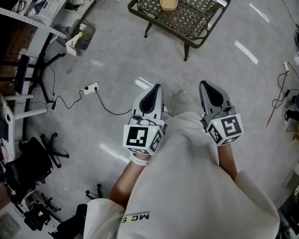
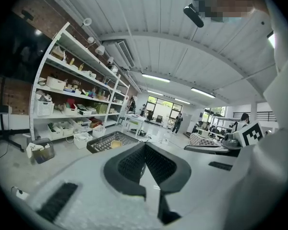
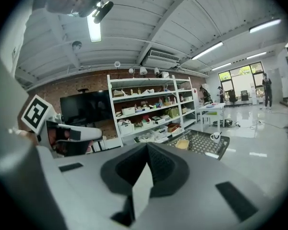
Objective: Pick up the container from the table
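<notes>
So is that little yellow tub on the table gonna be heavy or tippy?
Probably light: the container looks small, shallow and open-topped. It sits low and flat on the mesh table, so it likely won't roll or tip. Pushed, it might catch on the mesh.

Head camera: on my head, facing steeply down. The mesh table (image 1: pixel 182 9) lies at the frame's top, well ahead of my left gripper (image 1: pixel 156 87) and right gripper (image 1: pixel 204 83), both seen from above.

Left gripper camera: sits low behind its own jaws and faces about level. The table (image 2: pixel 113 142) is far off, just left of the jaw tips.

Right gripper camera: same low seat, about level. The table (image 3: pixel 201 142) is far off, right of the jaw tips.

Shared by all three views: the table and the tan container (image 1: pixel 169 1) on it. The left gripper view also catches the right gripper's marker cube (image 2: pixel 249 134).
</notes>
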